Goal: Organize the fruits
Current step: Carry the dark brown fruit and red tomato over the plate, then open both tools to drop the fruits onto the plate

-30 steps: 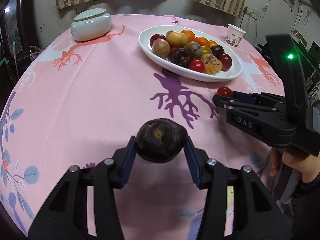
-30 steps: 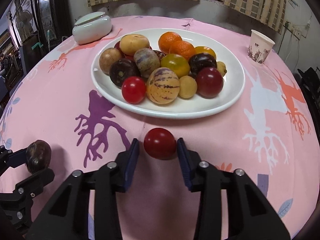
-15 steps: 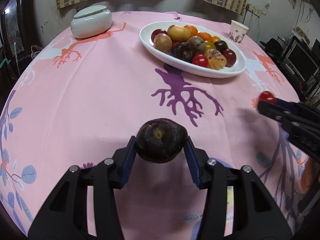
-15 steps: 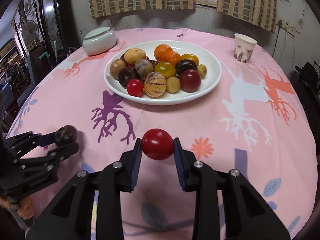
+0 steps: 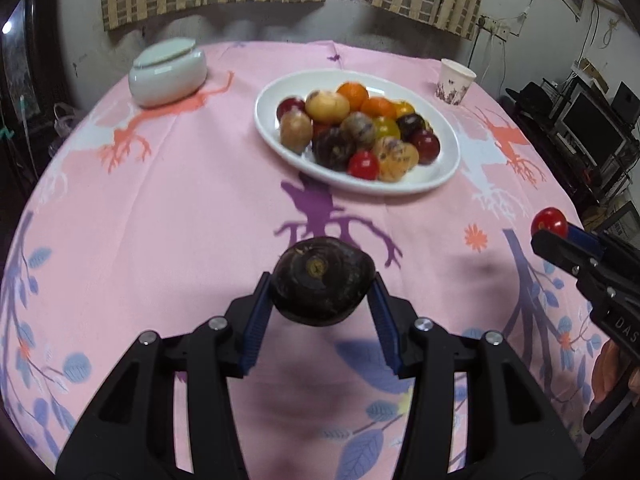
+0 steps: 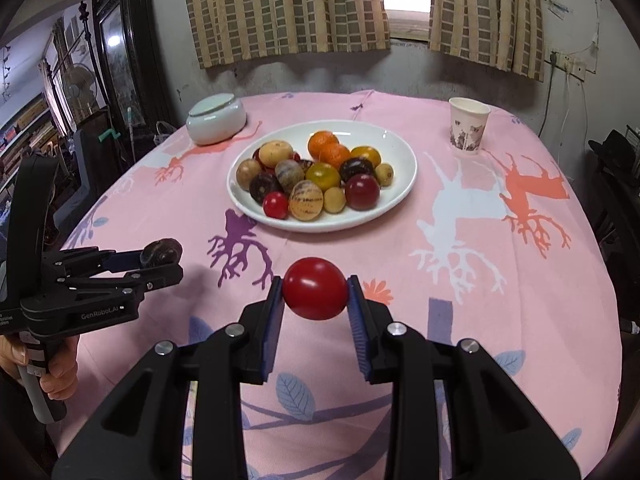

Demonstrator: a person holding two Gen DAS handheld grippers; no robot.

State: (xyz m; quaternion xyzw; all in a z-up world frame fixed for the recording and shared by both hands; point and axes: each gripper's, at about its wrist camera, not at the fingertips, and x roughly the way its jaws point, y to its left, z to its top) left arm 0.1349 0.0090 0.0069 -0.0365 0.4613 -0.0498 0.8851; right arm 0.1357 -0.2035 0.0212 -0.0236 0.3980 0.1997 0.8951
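Over the pink table: two grippers are held up in the air, each with one fruit, both well back from the plate.
Left gripper (image 5: pixel 323 298): its blue pads are squeezed tight on a dark fruit (image 5: pixel 322 282). From the right camera it shows at the left edge (image 6: pixel 162 258), with a hand (image 6: pixel 44 364) on its handle.
Dark fruit: round, almost black, with a small tan stem spot facing the camera. It sits between the pads, above the cloth.
Right gripper (image 6: pixel 316 300): its pads are clamped on a red fruit (image 6: pixel 315 288). From the left camera its tip pokes in at the right edge (image 5: pixel 554 230).
Red fruit: smooth, shiny and round, held up off the cloth.
Plate (image 6: pixel 400 156): white and oval, near the middle of the table. It holds a pile of fruit, touching each other: orange ones at the back, brown and yellow ones, dark purple ones, a small red one at the front edge.
Cloth (image 6: pixel 460 280): pink, with purple, white and orange tree shapes and blue leaves.
Lidded bowl (image 6: pixel 216 118): pale, at the far left of the table, apart from the plate.
Paper cup (image 6: pixel 468 126): upright at the far right, apart from the plate.
Curtains (image 6: pixel 288 8): checked, hanging behind the table.
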